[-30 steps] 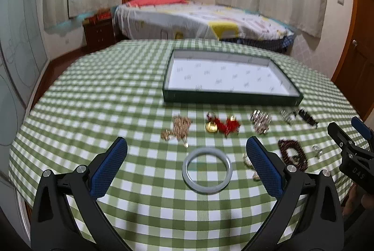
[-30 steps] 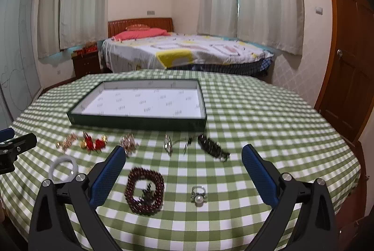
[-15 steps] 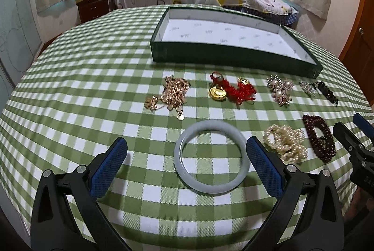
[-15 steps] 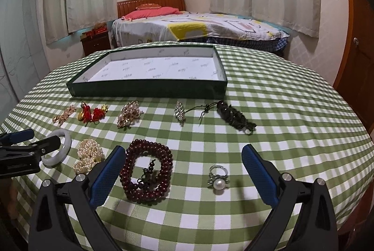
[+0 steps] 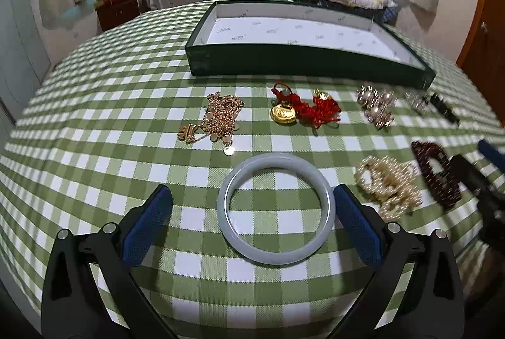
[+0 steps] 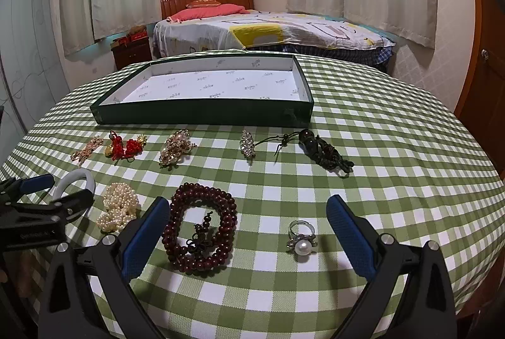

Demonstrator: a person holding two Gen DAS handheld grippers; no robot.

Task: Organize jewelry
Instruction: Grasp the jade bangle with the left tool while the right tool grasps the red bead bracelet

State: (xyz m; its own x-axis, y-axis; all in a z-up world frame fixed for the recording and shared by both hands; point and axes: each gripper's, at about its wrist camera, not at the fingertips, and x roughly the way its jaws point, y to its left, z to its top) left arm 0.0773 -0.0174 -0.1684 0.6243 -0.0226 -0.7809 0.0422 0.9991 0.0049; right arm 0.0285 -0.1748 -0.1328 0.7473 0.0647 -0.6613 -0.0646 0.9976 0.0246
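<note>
Jewelry lies spread across a round surface (image 6: 394, 149) covered in green-and-white check cloth, in front of a shallow dark green tray (image 6: 202, 113) with a white printed lining. The left gripper (image 5: 251, 224) sits low over the cloth with its blue-padded fingers (image 5: 148, 225) spread wide apart; a pale jade bangle (image 5: 274, 208) lies flat between them, its right edge just beside the right pad — whether they touch cannot be told. Beyond the bangle rest a gold chain necklace (image 5: 217, 118), a red knotted charm with a gold lock (image 5: 300, 110) and a sparkling brooch (image 5: 375, 107); a pearl strand (image 5: 389, 184) is heaped to the bangle's right. The right gripper (image 6: 247, 230) also stands open, clamped on nothing — its left pad is just beside a dark red bead bracelet (image 6: 200, 228), and a pearl ring (image 6: 301, 238) lies between the fingers, nearer the right one. Farther back lie a small crystal clip (image 6: 247, 143) and a dark corded bead piece (image 6: 322, 149). A bed (image 6: 268, 30) stands behind the surface.
</note>
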